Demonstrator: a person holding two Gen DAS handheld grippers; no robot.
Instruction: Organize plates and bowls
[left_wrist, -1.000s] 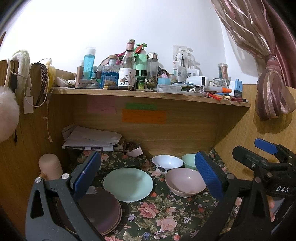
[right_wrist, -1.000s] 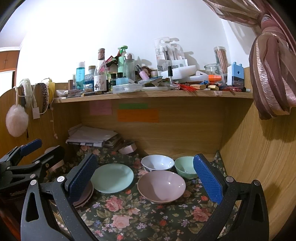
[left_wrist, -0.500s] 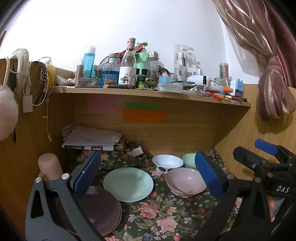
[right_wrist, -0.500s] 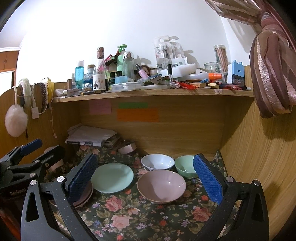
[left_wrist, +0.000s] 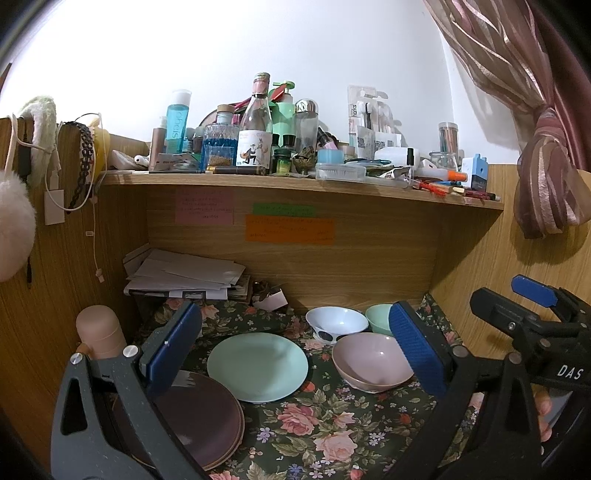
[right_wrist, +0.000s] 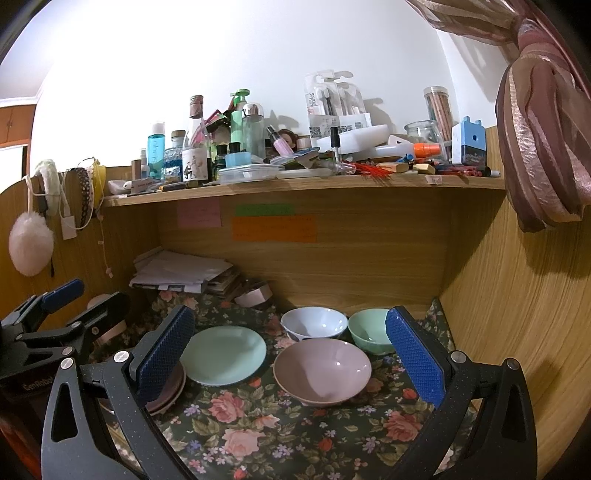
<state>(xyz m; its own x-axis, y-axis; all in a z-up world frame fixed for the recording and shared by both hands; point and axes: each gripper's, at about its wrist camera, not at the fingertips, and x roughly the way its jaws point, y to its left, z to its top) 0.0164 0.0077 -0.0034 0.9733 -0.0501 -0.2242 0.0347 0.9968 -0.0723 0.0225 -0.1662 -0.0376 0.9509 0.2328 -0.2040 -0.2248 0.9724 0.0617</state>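
On the floral cloth lie a mint green plate (left_wrist: 257, 365) (right_wrist: 223, 354), a pink bowl (left_wrist: 369, 365) (right_wrist: 322, 371), a white bowl (left_wrist: 336, 323) (right_wrist: 314, 323) and a mint green bowl (left_wrist: 378, 318) (right_wrist: 369, 334). A stack of brown plates (left_wrist: 199, 417) (right_wrist: 166, 391) sits at the near left. My left gripper (left_wrist: 291, 349) is open and empty above the green plate. My right gripper (right_wrist: 290, 354) is open and empty in front of the pink bowl.
A pink cylinder (left_wrist: 99, 334) stands at the left wall. Papers (left_wrist: 184, 275) are stacked at the back left beside a small white box (left_wrist: 271, 298). Wooden walls close in both sides and the back. A cluttered shelf (left_wrist: 295, 181) runs overhead. A curtain (left_wrist: 546, 192) hangs at right.
Both views have shifted very slightly; the dishes have not moved and both grippers stay open.
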